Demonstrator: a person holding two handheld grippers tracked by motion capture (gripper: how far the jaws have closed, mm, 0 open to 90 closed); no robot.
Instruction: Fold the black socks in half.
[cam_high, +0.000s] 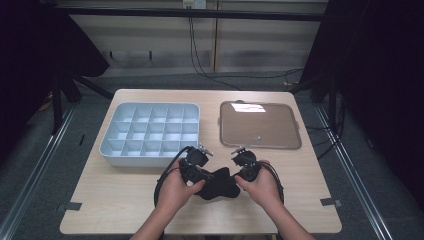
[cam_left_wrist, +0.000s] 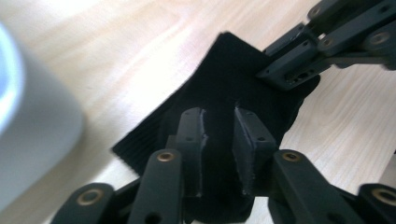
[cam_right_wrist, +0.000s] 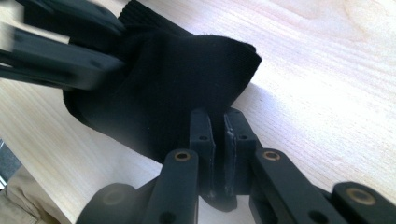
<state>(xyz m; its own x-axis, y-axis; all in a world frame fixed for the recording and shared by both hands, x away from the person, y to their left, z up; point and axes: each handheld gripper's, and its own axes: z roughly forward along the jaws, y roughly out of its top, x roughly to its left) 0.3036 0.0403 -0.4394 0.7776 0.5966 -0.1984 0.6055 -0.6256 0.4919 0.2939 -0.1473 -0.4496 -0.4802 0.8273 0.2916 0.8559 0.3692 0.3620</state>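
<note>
A black sock (cam_high: 218, 183) hangs bunched between the two tongs, just above the near part of the wooden surface (cam_high: 115, 200). The right tongs (cam_right_wrist: 218, 135) are pressed together, pinching one end of the sock's fabric. The left tongs (cam_left_wrist: 218, 140) stand slightly spread, with the other end of the sock (ribbed at its edge) lying between the pads; whether they press on it is unclear. Beyond the left tongs sits a pale blue divided tray (cam_high: 150, 133), its compartments bare. Farther right lies a flat brown-faced lid (cam_high: 260, 125), apart from the tray.
</note>
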